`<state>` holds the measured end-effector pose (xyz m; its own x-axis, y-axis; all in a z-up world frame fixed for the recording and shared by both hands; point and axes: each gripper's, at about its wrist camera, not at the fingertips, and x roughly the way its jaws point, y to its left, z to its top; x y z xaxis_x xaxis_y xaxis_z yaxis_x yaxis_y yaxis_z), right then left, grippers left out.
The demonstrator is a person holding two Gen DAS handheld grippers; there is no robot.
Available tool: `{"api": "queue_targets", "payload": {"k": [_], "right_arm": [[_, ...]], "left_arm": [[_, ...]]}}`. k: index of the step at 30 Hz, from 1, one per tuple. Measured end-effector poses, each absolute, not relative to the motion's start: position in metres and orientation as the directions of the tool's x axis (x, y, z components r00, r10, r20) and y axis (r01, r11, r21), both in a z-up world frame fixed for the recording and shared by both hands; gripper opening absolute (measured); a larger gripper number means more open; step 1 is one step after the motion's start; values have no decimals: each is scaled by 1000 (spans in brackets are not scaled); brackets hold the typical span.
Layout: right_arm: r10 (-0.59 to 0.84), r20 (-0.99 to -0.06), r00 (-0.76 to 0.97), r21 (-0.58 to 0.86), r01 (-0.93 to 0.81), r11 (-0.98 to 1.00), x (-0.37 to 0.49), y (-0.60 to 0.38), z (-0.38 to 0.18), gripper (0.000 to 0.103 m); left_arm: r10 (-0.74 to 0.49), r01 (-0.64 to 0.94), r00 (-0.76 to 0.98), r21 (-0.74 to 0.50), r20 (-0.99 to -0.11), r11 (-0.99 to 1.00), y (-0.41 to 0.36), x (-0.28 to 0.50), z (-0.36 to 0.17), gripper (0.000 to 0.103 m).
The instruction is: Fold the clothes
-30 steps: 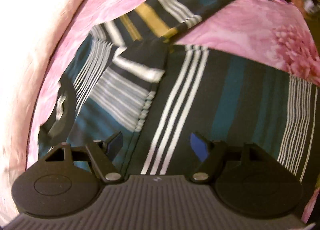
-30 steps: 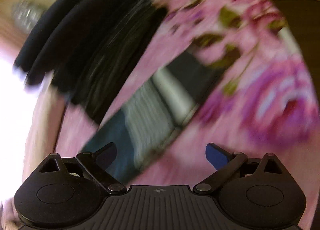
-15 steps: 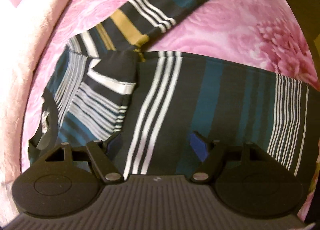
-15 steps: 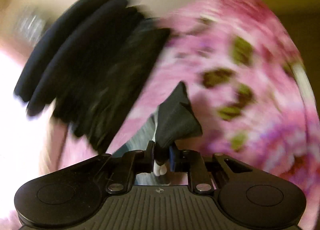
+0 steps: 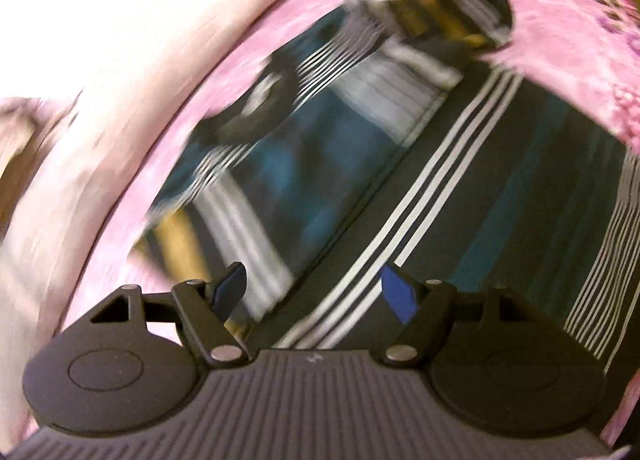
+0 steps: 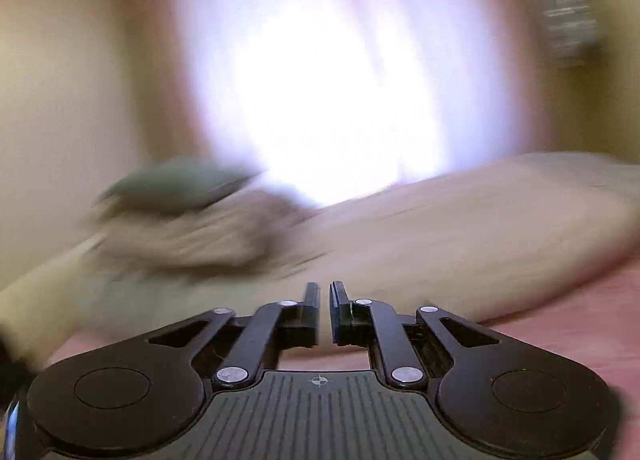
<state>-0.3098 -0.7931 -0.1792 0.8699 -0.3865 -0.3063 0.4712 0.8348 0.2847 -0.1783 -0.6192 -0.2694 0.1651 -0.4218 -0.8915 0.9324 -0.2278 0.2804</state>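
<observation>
Left wrist view: left tool (image 5: 312, 287), jaws wide and empty, over a soft striped garment (image 5: 460, 180) of black, teal, white and mustard bands, spread flat on a pink floral bedspread (image 5: 560, 32); one panel is folded over along a diagonal edge ahead of the tool. A pale blanket (image 5: 100, 80) lies beyond, to the left.

Right wrist view, blurred: right tool (image 6: 324, 312), jaws narrow with a slit between them and nothing visible in it, faces a beige pillow (image 6: 460, 228) and a bright window (image 6: 332, 72).
</observation>
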Motion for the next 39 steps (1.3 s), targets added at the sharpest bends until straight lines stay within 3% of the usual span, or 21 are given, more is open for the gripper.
{"api": "queue_targets", "payload": {"k": [2,4,5,6,7,13,16,17,18,19,23,28,30,32,34,35,37,39], "right_arm": [[-265,-388,883,301,393,869,-259,-761,-212,10],[-242,-494,835,287,420,861,-237,-739,-240,11],[-231,-544,807,279,434,857,-226,-728,-254,33],[-244,-586,773,273,472,838,-226,-723,-264,82],[-267,-622,736,263,517,814,-230,-725,-275,97],[-349,-743,571,146,647,749,-277,-772,-300,100],[-410,-763,500,-22,613,789,-284,-787,-308,99],[-432,-765,478,-85,590,803,-284,-791,-311,88],[-453,-766,456,-146,563,813,-284,-795,-314,65],[-452,-776,440,-184,527,830,-278,-804,-321,56],[-438,-798,414,-279,391,877,-252,-834,-358,54],[-452,-805,385,-348,310,885,-228,-849,-400,53],[-455,-799,394,-343,323,882,-227,-855,-406,44],[-452,-799,397,-330,338,881,-227,-860,-404,43],[-440,-806,396,-305,359,882,-229,-864,-400,30],[-449,-793,413,-305,369,878,-228,-861,-391,15],[-466,-765,444,-304,390,870,-226,-856,-373,6],[-483,-736,474,-302,410,861,-224,-850,-355,6]], "left_arm": [[-398,944,196,282,-896,-173,-595,-153,-272,72],[-371,951,224,285,-901,-117,-570,-127,-275,72],[-360,955,232,281,-904,-91,-560,-117,-278,72],[-350,959,232,274,-907,-72,-552,-109,-281,72],[-341,963,231,265,-911,-55,-545,-102,-285,72],[-385,968,163,223,-908,-116,-564,-105,-295,71],[-444,939,151,269,-883,-216,-606,-125,-295,71],[-464,931,146,280,-874,-235,-619,-131,-294,71],[-483,924,140,290,-864,-250,-631,-137,-293,71],[-500,919,135,297,-856,-259,-642,-143,-293,71],[-522,923,120,289,-844,-255,-669,-163,-296,71],[-446,930,116,254,-888,-264,-655,-180,-323,71],[-411,927,119,250,-904,-281,-643,-184,-334,71],[-380,925,120,242,-917,-293,-629,-186,-342,71],[-356,927,118,232,-927,-295,-618,-185,-347,71],[-351,930,117,227,-929,-290,-615,-183,-347,71],[-350,936,116,220,-930,-273,-608,-179,-345,71],[-357,944,116,215,-927,-251,-604,-173,-340,71]]}}
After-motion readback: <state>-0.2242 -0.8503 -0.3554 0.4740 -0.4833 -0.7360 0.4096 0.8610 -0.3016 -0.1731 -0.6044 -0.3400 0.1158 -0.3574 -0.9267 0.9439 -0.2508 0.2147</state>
